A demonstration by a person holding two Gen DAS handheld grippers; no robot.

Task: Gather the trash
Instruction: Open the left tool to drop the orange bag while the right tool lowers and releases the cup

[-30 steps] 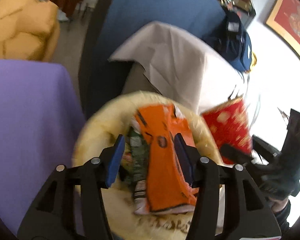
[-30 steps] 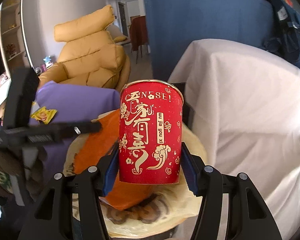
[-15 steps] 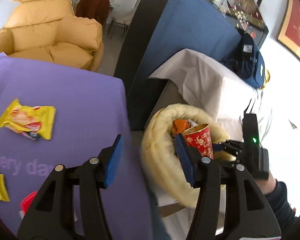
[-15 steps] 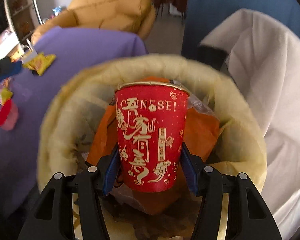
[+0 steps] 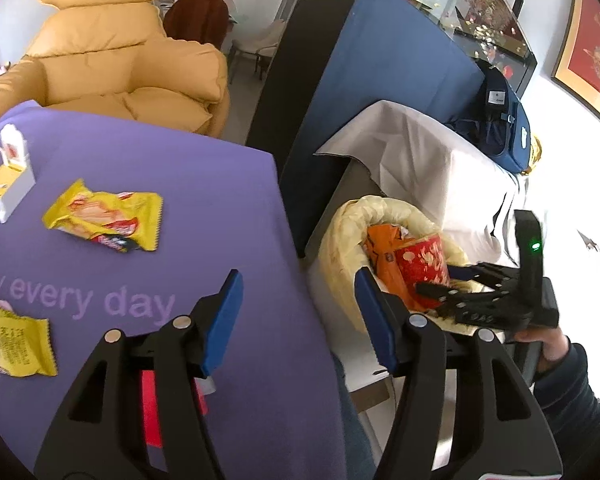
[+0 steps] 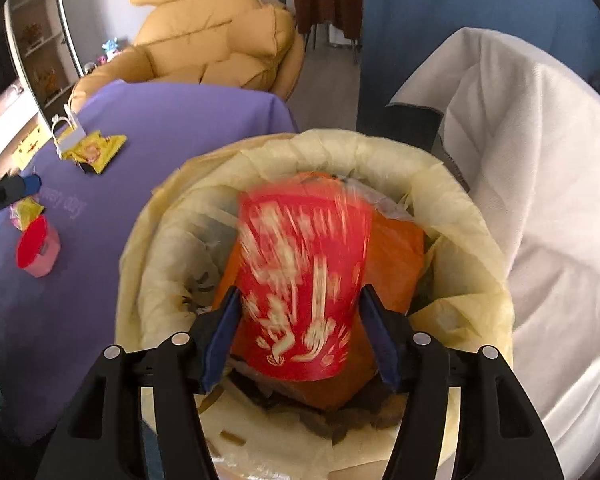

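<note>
My right tongs [image 6: 300, 334] have just spread wide; the red cup [image 6: 304, 280] (blurred, dropping) slips between them into the lined bin [image 6: 484, 264] just below. My left tongs [image 5: 298, 320], empty and opening, swung back over the purple cloth [image 5: 204, 240]: yellow wrapper [image 5: 104, 220] ahead-left, nothing blocking.
</note>
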